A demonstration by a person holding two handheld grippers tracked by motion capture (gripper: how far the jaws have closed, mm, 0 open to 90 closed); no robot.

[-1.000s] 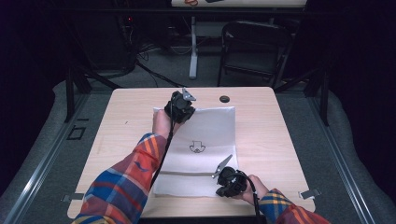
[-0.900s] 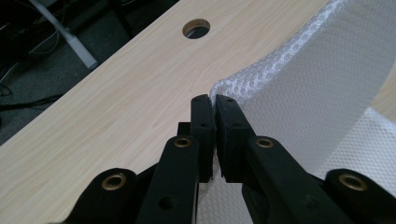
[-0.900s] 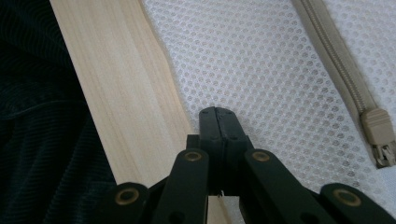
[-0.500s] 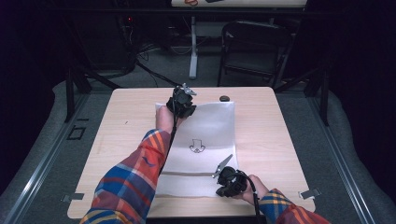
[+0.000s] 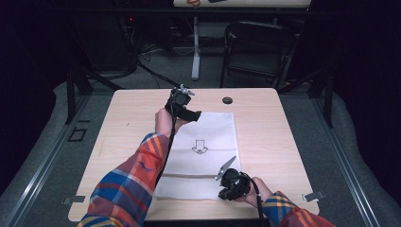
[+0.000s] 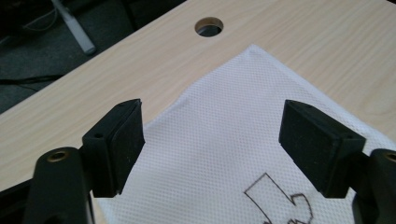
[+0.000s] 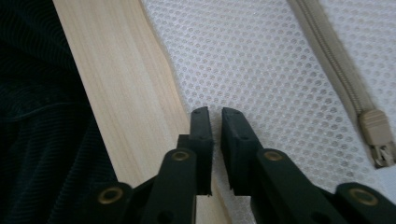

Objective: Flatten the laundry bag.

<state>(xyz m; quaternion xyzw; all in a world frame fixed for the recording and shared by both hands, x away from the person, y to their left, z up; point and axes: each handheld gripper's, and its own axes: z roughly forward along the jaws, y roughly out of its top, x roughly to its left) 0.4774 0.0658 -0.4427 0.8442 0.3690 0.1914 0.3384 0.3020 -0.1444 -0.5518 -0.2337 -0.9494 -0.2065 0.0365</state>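
A: Black rubber pads of the left gripper [image 6: 212, 140] have just spread wide, nothing between them; white mesh bag [image 5: 201, 151] lies flat below, far corner at 12 o'clock.

B: Right gripper [image 7: 215, 116]?

A: Jaws have just parted to a narrow slit at the bag's near edge, likely to let go. Beige zipper [image 7: 373, 133] at 3 o'clock, woodgrain table [image 5: 127, 127] around.

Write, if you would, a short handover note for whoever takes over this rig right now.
Left hand-held gripper: open, jaws just opened, holding nothing, over the far edge of the white mesh zip-up bag.
Right hand-held gripper: jaws just starting to part, narrow gap, at the bag's near edge beside the beige zipper.
Done: bag lies flat on the light wooden table, arrow print up.
Left: probably check that the right one has let go, then withdraw both.
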